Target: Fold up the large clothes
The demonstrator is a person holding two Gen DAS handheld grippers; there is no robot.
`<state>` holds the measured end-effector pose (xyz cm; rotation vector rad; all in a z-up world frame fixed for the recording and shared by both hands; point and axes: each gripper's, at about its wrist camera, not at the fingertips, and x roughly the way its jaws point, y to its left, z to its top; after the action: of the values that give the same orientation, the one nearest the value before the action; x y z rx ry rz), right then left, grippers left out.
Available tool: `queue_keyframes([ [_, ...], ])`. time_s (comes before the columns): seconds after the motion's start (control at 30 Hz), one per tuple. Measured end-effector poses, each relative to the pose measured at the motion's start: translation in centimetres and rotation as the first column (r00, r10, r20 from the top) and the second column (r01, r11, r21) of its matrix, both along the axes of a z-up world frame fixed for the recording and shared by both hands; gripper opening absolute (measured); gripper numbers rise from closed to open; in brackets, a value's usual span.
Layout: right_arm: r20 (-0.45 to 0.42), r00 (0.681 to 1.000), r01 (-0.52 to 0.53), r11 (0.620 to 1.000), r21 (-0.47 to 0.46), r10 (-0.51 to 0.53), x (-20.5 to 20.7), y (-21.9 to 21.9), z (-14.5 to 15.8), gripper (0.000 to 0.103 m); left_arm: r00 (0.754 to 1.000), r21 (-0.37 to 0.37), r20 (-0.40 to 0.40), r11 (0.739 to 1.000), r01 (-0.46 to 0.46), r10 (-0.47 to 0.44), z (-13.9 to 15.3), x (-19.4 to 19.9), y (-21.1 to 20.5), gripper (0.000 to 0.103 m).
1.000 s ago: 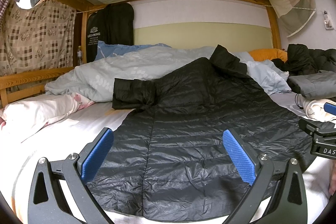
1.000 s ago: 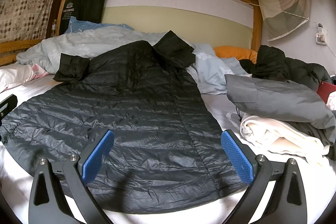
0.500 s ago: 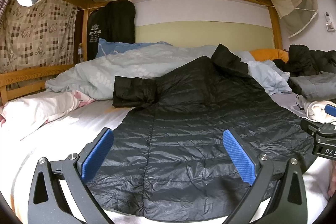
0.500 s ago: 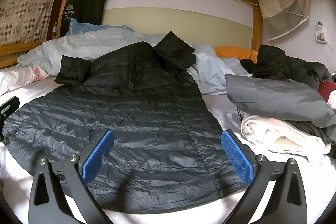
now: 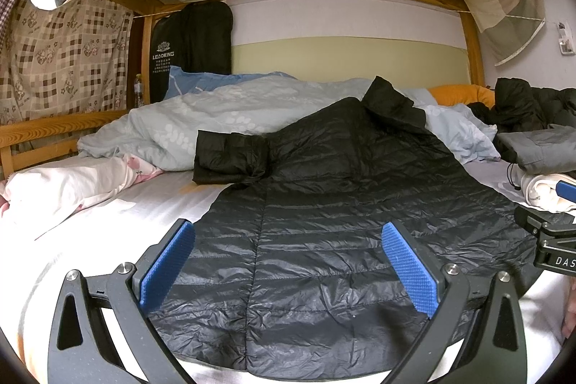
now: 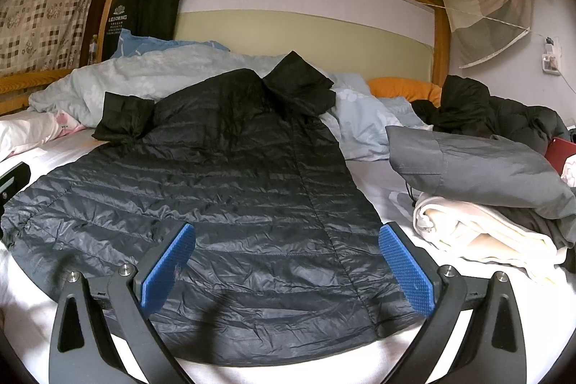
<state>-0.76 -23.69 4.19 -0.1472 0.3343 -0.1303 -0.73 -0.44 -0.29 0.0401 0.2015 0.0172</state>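
Observation:
A long black quilted down coat (image 5: 324, 222) (image 6: 223, 189) lies spread flat on the white bed sheet (image 5: 118, 225), hem nearest me, collar (image 5: 390, 103) far away on the duvet. One sleeve (image 5: 226, 161) is folded in at the left. My left gripper (image 5: 288, 272) hovers open above the hem's left half, nothing between its blue pads. Over the hem's right half, my right gripper (image 6: 286, 269) is open too and holds nothing. The right gripper's body (image 5: 550, 240) shows at the left wrist view's right edge.
A pale blue duvet (image 5: 223, 117) is bunched behind the coat. A pink-white pillow (image 5: 68, 186) lies left. At the right sit a folded grey garment (image 6: 475, 168) on a cream one (image 6: 478, 233), a black jacket (image 6: 482, 110) and an orange pillow (image 6: 403, 89). Wooden bed rails (image 5: 54, 128) enclose the bed.
Both grippers have drifted slightly, so the coat sits a little lower and closer in view. The coat itself lies as before and both grippers stay open.

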Motion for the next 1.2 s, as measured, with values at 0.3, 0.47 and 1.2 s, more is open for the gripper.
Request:
queue_keyframes([
  [0.3,-0.001,1.0,0.0,1.0,-0.002,0.0,0.0,0.0,0.0,0.103,1.0,0.0,0.0,1.0,0.0,0.0,0.0,0.0,0.0,0.103],
  [0.47,-0.002,1.0,0.0,1.0,-0.001,0.0,0.0,0.0,0.0,0.103,1.0,0.004,0.007,1.0,-0.003,0.003,0.2,-0.2,0.0,0.103],
  [1.2,-0.253,0.967,0.127,0.785,0.606,0.04,-0.2,-19.1,-3.8,0.089,0.847,-0.342,-0.53,0.926,-0.16,-0.049,-4.7,3.6,14.2,0.098],
])
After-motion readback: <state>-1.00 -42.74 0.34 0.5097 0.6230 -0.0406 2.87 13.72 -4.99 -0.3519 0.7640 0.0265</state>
